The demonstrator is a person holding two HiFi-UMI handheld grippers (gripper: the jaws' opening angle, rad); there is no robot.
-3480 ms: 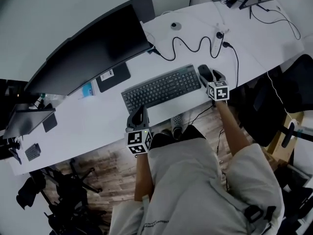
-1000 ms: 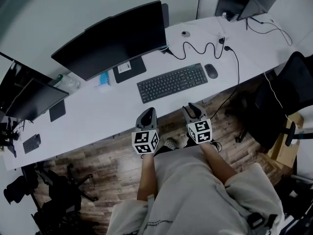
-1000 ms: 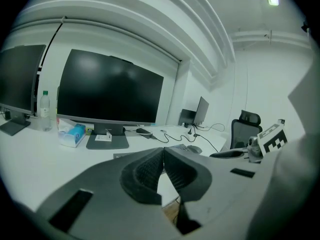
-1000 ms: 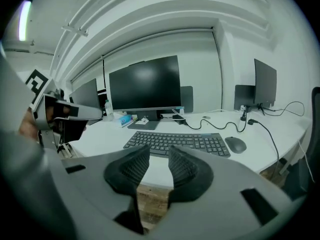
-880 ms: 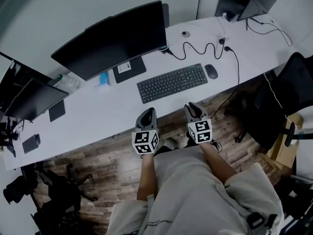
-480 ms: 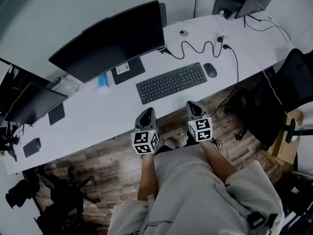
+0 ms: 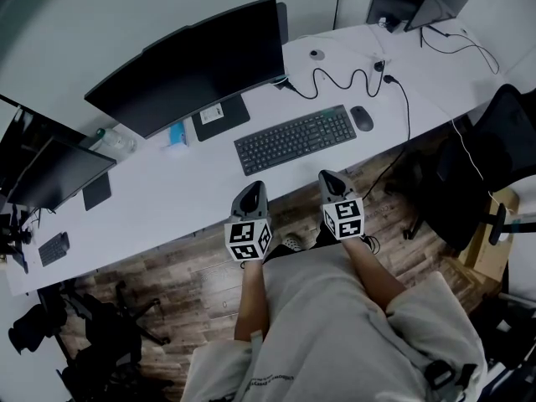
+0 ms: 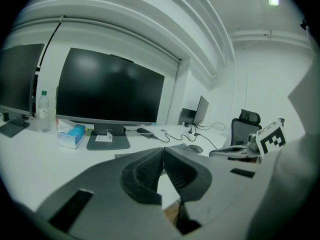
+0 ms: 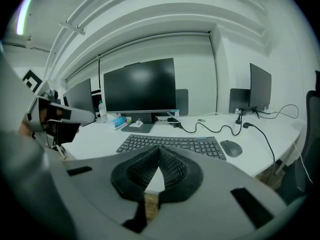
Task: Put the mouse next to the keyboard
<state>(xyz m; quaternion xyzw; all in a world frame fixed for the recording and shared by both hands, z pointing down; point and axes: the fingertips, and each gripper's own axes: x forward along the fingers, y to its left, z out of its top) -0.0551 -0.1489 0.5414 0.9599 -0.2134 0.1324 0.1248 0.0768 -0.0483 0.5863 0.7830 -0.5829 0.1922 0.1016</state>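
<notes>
Mouse lies free on the bench, just beside the right end of the keyboard. A thin strip of white bench shows between the two, and nothing touches it. That's the big change. A few seconds back the right gripper was up at that very spot, right over the mouse. Now it hangs well back off the bench's near edge, over the wooden floor in front of the person.

And look at its fingers: a second ago they stood apart, and now they're pressed tip to tip with nothing between them. The right gripper view makes that plain.

The left gripper hovers alongside, also clear of the bench edge, its fingers closed on nothing, and it sits where it sat a second ago. Both tools point across the bench toward the keyboard, and neither is reaching.

A black cable runs past the mouse's right side and drops off the bench edge. It isn't lying on the mouse as far as I can tell.

So what does it mean? I read the placing as done: mouse let go, hand drawn back, fingers shut and empty. The mouse lines up with the keyboard's right end, about where a hand would want it. I judge there's nothing more for either tool to do here.
</notes>
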